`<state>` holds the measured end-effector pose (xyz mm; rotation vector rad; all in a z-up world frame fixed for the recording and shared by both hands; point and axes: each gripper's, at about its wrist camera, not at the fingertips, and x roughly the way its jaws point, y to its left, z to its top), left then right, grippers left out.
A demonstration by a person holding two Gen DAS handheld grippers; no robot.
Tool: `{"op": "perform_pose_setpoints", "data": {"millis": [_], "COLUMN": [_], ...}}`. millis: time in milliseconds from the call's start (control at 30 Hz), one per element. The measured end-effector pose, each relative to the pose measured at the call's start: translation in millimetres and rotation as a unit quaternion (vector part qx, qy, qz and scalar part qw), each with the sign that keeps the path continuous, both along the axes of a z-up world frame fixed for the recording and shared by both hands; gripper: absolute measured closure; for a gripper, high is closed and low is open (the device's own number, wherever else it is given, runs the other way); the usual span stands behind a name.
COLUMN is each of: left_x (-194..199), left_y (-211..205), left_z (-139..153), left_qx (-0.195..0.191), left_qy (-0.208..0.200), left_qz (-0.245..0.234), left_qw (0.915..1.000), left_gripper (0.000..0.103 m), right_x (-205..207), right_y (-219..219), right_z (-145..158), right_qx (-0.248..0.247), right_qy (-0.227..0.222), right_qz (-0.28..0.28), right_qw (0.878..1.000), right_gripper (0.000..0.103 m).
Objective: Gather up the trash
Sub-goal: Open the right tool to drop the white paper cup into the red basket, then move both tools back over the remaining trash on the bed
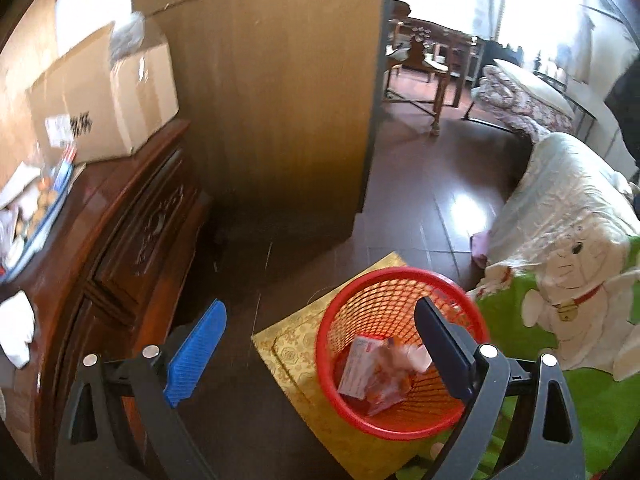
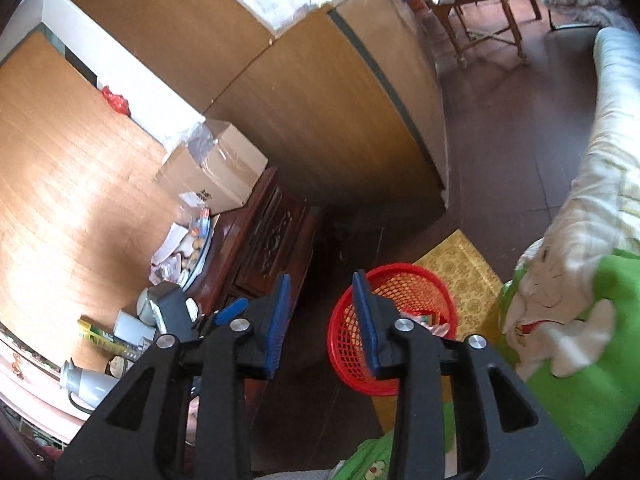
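— Trash (image 1: 376, 372)?
— Wrappers lie in the red basket (image 1: 400, 428) on the floor, beside the green bedding (image 1: 600, 408).
— Grippers?
— Left gripper (image 1: 320, 348) gapes wide above it, empty; right gripper (image 2: 322, 320) half-open, empty. Looks like between drops; next, seek litter on the wooden cabinet (image 1: 132, 236).

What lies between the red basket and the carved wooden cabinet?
Bare dark floor in both wrist views, plus the near corner of the gold mat under the red basket. Nothing else sits before the carved wooden cabinet.
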<state>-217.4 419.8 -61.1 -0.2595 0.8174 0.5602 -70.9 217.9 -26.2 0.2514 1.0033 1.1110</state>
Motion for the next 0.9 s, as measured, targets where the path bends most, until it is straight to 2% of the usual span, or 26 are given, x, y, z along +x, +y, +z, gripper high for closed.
{"op": "perform_pose_setpoints", "data": {"millis": [267,533,600,733,900], "left_x": [12,27,33,46,71], "left_y": [-58,-130,-152,-193,-234], "left_z": [46,85,94,109,114], "left_qx": [0.050,0.111,0.125,0.152,0.156], "left_qy": [-0.022,-0.038,-0.042,-0.054,-0.058], "left_qz": [-0.054,-0.112,-0.131,-0.167,-0.217], "left_qw": [0.9971,0.9868,0.9826,0.9727,0.9618], "left_gripper": [0.010,0.009,0.008,0.006,0.006], "right_x": [-3,-14,-18,-23,-21], "right_y": [-66,-154,-182,-231,-299], "right_z": [30,60,67,73,69], "right_qx": [0.024,0.043,0.045,0.055,0.046], "right_qy": [-0.049,-0.115,-0.136,-0.163,-0.181], "right_qz": [-0.063,-0.141,-0.168,-0.218,-0.300], "right_qw": [0.997,0.982,0.975,0.961,0.936], "right_gripper": [0.060,0.052,0.050,0.040,0.034]}}
